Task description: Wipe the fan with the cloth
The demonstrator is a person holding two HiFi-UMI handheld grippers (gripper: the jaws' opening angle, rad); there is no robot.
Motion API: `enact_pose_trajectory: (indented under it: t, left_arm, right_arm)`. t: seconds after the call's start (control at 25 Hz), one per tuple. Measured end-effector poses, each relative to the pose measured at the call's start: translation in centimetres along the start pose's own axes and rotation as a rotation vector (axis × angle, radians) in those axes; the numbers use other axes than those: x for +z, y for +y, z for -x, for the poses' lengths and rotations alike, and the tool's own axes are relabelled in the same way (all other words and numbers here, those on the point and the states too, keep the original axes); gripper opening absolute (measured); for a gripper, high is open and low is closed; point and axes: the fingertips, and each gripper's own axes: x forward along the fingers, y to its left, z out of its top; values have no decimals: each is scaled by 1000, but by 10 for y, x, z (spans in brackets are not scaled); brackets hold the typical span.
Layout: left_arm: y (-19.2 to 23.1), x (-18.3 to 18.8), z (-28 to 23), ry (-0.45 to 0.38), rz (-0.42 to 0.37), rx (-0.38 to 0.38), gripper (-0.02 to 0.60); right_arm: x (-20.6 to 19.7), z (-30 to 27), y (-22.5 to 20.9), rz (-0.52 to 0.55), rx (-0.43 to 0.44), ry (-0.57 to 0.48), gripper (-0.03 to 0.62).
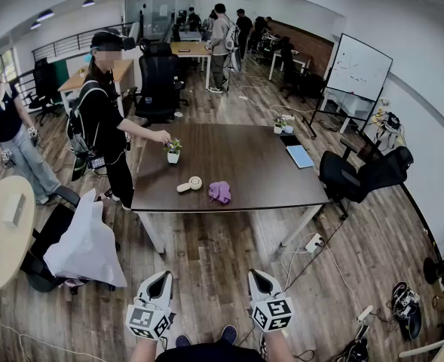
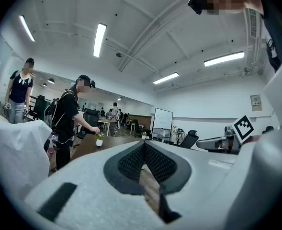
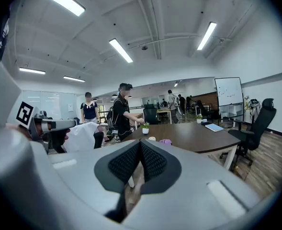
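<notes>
A small cream hand-held fan (image 1: 190,184) lies on the dark brown table (image 1: 252,179) near its front edge. Right beside it is a crumpled purple cloth (image 1: 220,191). In the right gripper view the cloth (image 3: 165,141) and the fan (image 3: 152,139) show small on the table edge. My left gripper (image 1: 161,278) and right gripper (image 1: 261,278) are low in the head view, over the wood floor, well short of the table. Both are shut with nothing between the pads. The left gripper (image 2: 144,144) points level toward the table; the right gripper (image 3: 140,144) tilts slightly down.
A person in black (image 1: 105,119) stands at the table's left end, hand by a small potted plant (image 1: 173,151). A chair draped in white (image 1: 86,243) stands left of me. A black office chair (image 1: 357,173) sits right of the table. Cables and a power strip (image 1: 313,242) lie on the floor.
</notes>
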Motion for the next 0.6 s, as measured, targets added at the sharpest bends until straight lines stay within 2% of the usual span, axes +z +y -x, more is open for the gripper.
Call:
enact_pose_trajectory:
  t: [0.6]
  left_arm:
    - [-13, -4, -27, 10, 8, 8, -9]
  right_arm:
    - [6, -9, -22, -1, 30, -28, 6]
